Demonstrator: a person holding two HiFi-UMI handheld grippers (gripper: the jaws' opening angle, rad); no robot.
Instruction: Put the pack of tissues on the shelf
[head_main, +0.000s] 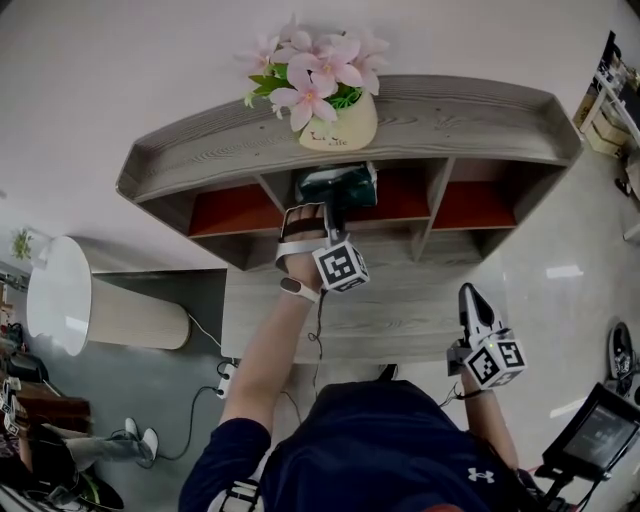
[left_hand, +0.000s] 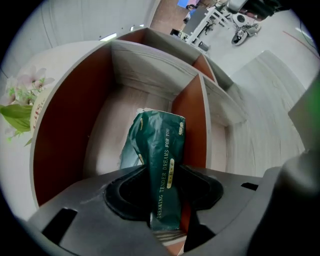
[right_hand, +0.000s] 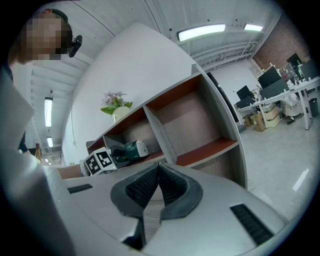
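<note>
Between the pads of my left gripper (left_hand: 163, 195): dark green soft-plastic pack of tissues (left_hand: 157, 142), clamped at its near end, film creased. Judged light, squashy, slightly slick; best held mid-body, gently. My right gripper (right_hand: 156, 182) hangs low, jaws pressed together, empty. The pack is inside the middle compartment of the grey wood-grain shelf with red-brown lining (head_main: 450, 120), beside the right divider. On top stands a cream pot of pink flowers (head_main: 338, 128); pale wall behind.
</note>
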